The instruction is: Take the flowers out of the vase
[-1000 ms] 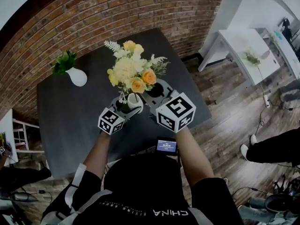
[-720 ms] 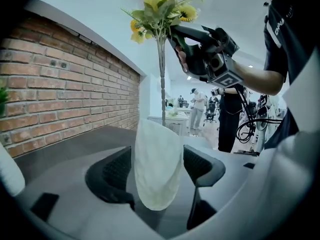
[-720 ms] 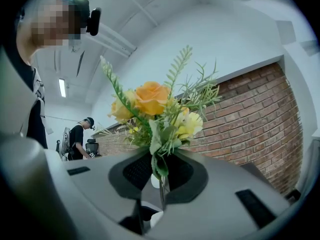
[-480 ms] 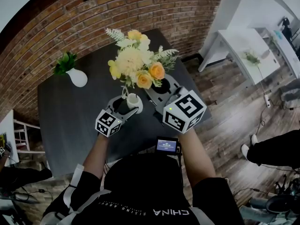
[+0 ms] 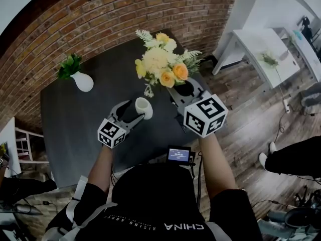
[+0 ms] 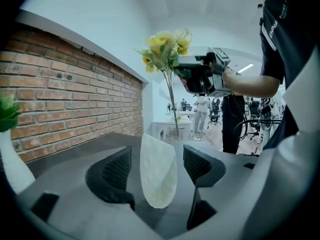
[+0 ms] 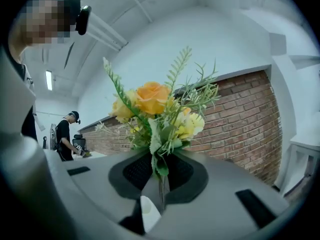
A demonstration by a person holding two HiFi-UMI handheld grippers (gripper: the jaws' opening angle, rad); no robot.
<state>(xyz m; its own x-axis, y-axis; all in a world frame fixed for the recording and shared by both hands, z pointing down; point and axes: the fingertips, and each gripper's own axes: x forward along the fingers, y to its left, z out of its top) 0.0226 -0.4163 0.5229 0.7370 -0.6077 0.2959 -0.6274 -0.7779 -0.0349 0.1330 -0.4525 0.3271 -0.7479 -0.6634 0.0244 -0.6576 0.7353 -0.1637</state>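
Lifted clear since a second ago, the flowers (image 5: 163, 67) ride with their stems clamped in the right gripper (image 5: 184, 89), up and away from the vase (image 5: 144, 108), which stands untouched between the left gripper's (image 5: 131, 113) spread jaws; removal appears done.

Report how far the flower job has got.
Done: the flowers are out of the vase and held clear of it. In hand: the right gripper is shut on their stems; the left gripper brackets the vase with open jaws, a gap on each side. Left: probably only laying the flowers on the table.
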